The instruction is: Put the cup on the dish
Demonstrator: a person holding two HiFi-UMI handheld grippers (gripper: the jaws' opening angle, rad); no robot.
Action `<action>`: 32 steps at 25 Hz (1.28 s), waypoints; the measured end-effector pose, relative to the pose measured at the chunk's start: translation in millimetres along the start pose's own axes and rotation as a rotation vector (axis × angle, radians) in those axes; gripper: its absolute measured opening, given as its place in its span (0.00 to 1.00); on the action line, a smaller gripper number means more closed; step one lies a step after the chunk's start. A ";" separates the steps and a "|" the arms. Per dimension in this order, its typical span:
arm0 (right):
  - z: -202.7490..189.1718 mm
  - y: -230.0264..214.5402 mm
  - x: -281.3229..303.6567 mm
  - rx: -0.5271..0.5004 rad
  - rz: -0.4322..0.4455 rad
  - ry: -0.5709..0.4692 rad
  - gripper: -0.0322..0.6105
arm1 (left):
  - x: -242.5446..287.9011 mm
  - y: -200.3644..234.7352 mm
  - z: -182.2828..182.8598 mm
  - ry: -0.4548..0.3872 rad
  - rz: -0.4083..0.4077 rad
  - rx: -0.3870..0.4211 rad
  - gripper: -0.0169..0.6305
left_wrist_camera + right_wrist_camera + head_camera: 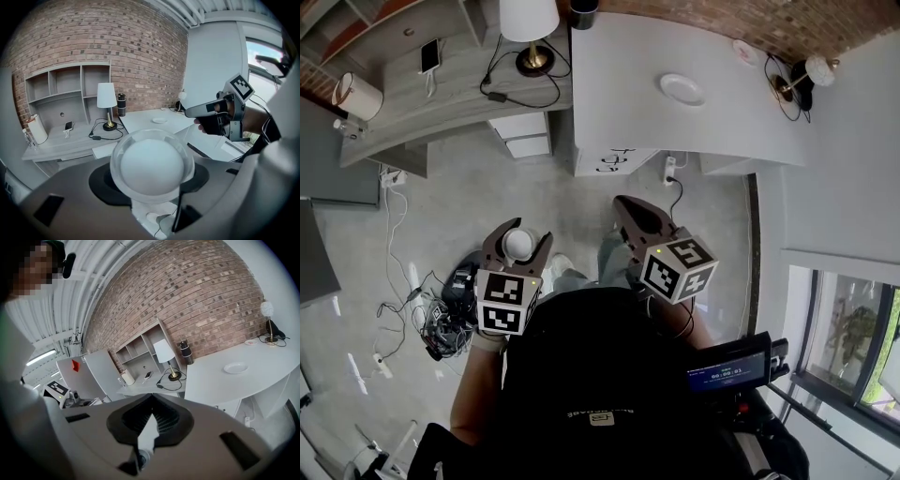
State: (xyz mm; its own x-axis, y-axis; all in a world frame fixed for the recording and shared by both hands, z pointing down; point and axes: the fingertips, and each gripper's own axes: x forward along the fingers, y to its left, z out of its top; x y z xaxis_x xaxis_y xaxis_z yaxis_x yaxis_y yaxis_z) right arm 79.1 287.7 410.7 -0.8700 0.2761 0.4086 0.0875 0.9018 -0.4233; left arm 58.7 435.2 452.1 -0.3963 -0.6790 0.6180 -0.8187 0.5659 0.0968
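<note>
The left gripper [523, 232] is clenched on a small white, round-bodied cup [519, 245]. It holds the cup out in front of the person over the grey floor [450, 197], well apart from the shallow round white dish [682, 89] that lies on the white table [619, 103]. The head view gives this layout from above but shows only the cup's top between the two dark jaws. The left gripper view fills in the grip: the cup [152, 166] sits square between the jaws, a clear rim around a white domed body, with the black pads against its sides. Whether its mouth or its base faces that camera I cannot tell. The same view catches the right gripper [190, 113] from the side, in a hand, to the right of the dish [160, 120]. Only the right gripper view shows that gripper's own jaws, drawn together with nothing between them, and the dish [236, 367] far off on the table. A white-shaded lamp with a brass foot [530, 28] stands on the grey shelved desk [441, 103]; the head view's top edge cuts its shade, while both gripper views show it whole
</note>
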 end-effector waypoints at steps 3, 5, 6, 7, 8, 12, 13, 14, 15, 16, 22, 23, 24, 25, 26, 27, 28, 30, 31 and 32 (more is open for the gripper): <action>8.1 -9.0 8.1 0.007 0.004 -0.010 0.05 | 7.2 0.0 5.1 0.004 0.005 0.000 0.42; 14.3 -14.6 15.4 0.006 0.015 -0.011 0.05 | 13.7 3.0 11.6 -0.002 0.016 -0.002 0.42; 18.0 -17.8 19.7 0.005 0.022 -0.010 0.05 | 17.5 5.5 15.5 -0.004 0.023 -0.002 0.42; 22.0 -21.5 24.1 0.004 0.029 -0.008 0.05 | 21.3 8.0 19.0 -0.002 0.030 -0.004 0.42; 26.1 -25.8 28.2 0.004 0.035 -0.007 0.05 | 24.9 9.9 22.4 0.002 0.037 -0.008 0.42; 45.1 -50.1 42.8 0.001 0.051 -0.007 0.05 | 44.4 15.9 38.4 0.007 0.066 -0.025 0.42; 50.3 -56.6 46.6 -0.001 0.055 -0.006 0.05 | 50.7 17.5 43.4 0.007 0.072 -0.028 0.42; 55.5 -63.3 50.0 -0.004 0.060 -0.004 0.05 | 57.2 18.9 48.9 0.006 0.078 -0.031 0.42; 60.7 -70.3 52.9 -0.006 0.066 -0.001 0.05 | 63.7 19.8 54.5 0.005 0.085 -0.034 0.42; 66.1 -77.6 55.4 -0.008 0.070 0.001 0.05 | 70.0 20.0 60.2 0.005 0.091 -0.036 0.42; 103.3 -122.2 70.6 -0.017 0.091 0.001 0.05 | 109.2 20.9 92.7 0.017 0.122 -0.042 0.42; 109.1 -129.0 72.7 -0.018 0.095 0.002 0.05 | 115.3 20.6 98.6 0.020 0.127 -0.041 0.42; 114.5 -135.8 74.6 -0.018 0.100 0.003 0.05 | 120.9 20.1 105.0 0.021 0.132 -0.039 0.42; 119.6 -142.6 76.5 -0.017 0.103 0.006 0.05 | 126.1 19.5 111.6 0.021 0.138 -0.038 0.42; 124.3 -149.6 78.3 -0.016 0.106 0.008 0.05 | 131.3 18.6 118.1 0.019 0.143 -0.038 0.42; 128.8 -156.6 79.9 -0.015 0.109 0.010 0.05 | 136.7 17.6 124.3 0.019 0.148 -0.039 0.42; 133.1 -163.4 81.5 -0.014 0.112 0.012 0.05 | 142.0 16.5 129.6 0.019 0.152 -0.040 0.42; 141.2 -175.6 84.0 -0.011 0.122 0.012 0.05 | 152.2 14.4 137.8 0.023 0.161 -0.041 0.42; 145.0 -181.5 84.9 -0.011 0.127 0.012 0.05 | 157.2 13.4 141.1 0.027 0.167 -0.042 0.42; 148.8 -187.5 85.3 -0.012 0.132 0.012 0.05 | 162.2 12.3 144.3 0.031 0.173 -0.042 0.42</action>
State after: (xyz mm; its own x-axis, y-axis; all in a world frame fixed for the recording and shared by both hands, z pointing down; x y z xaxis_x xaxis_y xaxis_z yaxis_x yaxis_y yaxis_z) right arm -83.8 92.8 404.6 -0.8448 0.3962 0.3597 0.2061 0.8613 -0.4644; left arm -75.6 264.6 441.0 -0.5162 -0.5555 0.6519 -0.7212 0.6925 0.0190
